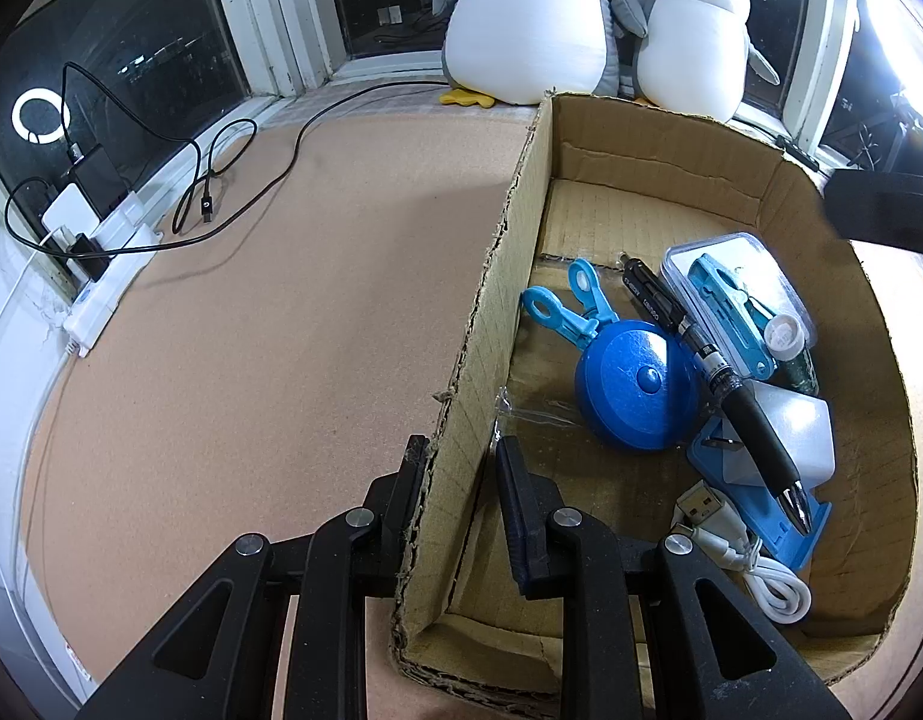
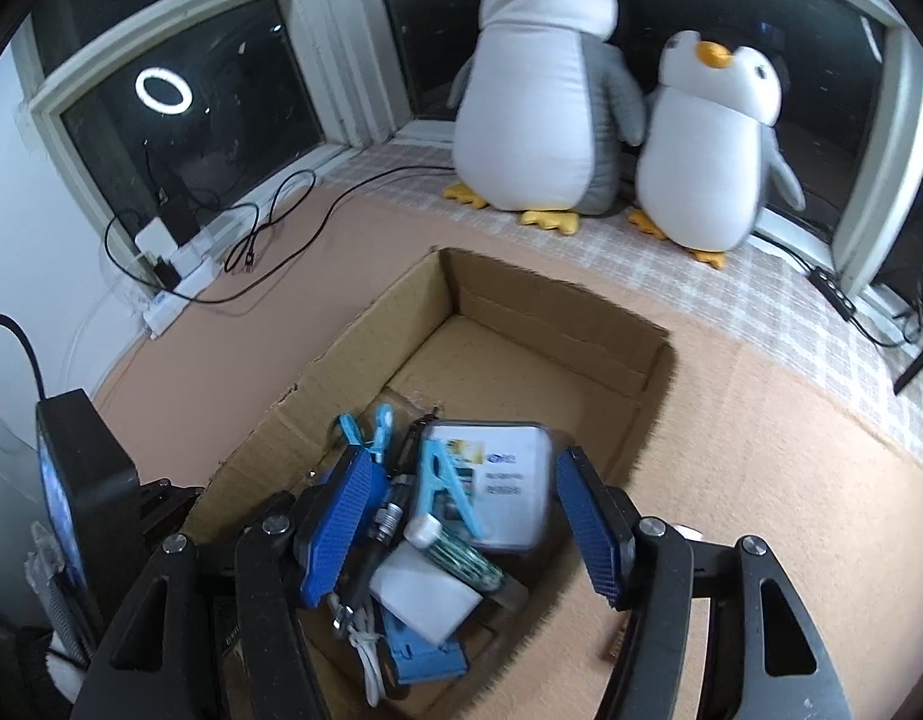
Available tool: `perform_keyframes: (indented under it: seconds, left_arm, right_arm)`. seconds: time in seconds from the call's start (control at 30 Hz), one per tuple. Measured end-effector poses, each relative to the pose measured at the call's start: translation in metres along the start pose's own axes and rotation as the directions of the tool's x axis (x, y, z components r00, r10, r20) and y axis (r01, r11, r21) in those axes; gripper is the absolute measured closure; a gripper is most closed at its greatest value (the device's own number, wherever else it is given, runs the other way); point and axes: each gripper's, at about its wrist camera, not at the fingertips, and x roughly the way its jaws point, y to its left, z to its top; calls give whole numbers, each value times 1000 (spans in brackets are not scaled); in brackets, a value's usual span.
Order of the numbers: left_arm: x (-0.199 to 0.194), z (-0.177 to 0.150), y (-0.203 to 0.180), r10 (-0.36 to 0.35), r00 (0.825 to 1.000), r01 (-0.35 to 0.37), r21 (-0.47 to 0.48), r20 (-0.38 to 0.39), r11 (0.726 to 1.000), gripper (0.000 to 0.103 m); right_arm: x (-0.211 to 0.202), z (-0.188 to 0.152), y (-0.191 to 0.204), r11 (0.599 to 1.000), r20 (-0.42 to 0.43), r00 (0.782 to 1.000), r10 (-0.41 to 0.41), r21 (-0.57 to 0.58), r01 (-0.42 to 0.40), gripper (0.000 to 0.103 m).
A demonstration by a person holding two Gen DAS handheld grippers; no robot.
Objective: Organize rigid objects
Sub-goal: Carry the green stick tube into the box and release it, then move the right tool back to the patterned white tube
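A cardboard box [image 1: 689,192] sits on the table [image 1: 251,300], and the small things are gathered inside it toward its near end. The left gripper [image 1: 458,474] straddles the box's left wall: one finger is outside, one inside, the jaws a little apart with the cardboard edge between them. Whether they actually press the wall I cannot tell.

In the left wrist view, the box holds a round blue case [image 1: 635,384], a blue clip [image 1: 572,306] just behind it, a black pen [image 1: 719,372] lying across the pile, a clear plastic case [image 1: 740,294] with a blue tool inside, a small white-capped vial [image 1: 788,339], a white block [image 1: 791,438], a blue stand [image 1: 779,516] and a white cable [image 1: 755,564] at the near corner.

The right gripper [image 2: 470,525] hangs over the same pile with its jaws spread wide and nothing between the blue pads [image 2: 341,516]. Its left finger is above the box contents; its right finger is over the box's right edge.

Two plush penguins [image 2: 539,102] sit on the windowsill behind the box, and a white power strip [image 1: 110,258] with black cords lies at the table's far left.
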Motion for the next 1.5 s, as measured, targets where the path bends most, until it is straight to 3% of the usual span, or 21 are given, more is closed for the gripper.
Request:
perform_keyframes:
  seconds: [0.47,0.8,1.07,1.5]
  left_arm:
    - [0,-1,-1,3,1000,-3,2,0,1000,79]
    - [-1,-1,-1,0,1000,0,1,0,1000,79]
    - [-1,-1,-1,-2,1000,2,-1,0,1000,79]
    - [-1,-1,-1,-4,1000,4,-5,1,1000,79]
  right_arm:
    - [-24,-42,-86,981,-41,997,-70,178,77,43]
    - [4,-55,-99,968,-112,989,-95,220,118,44]
    - [30,-53,-90,970,-178,978,-110,196,145,58]
    - [50,-51,-86,973,-245,958,-146,137,183,70]
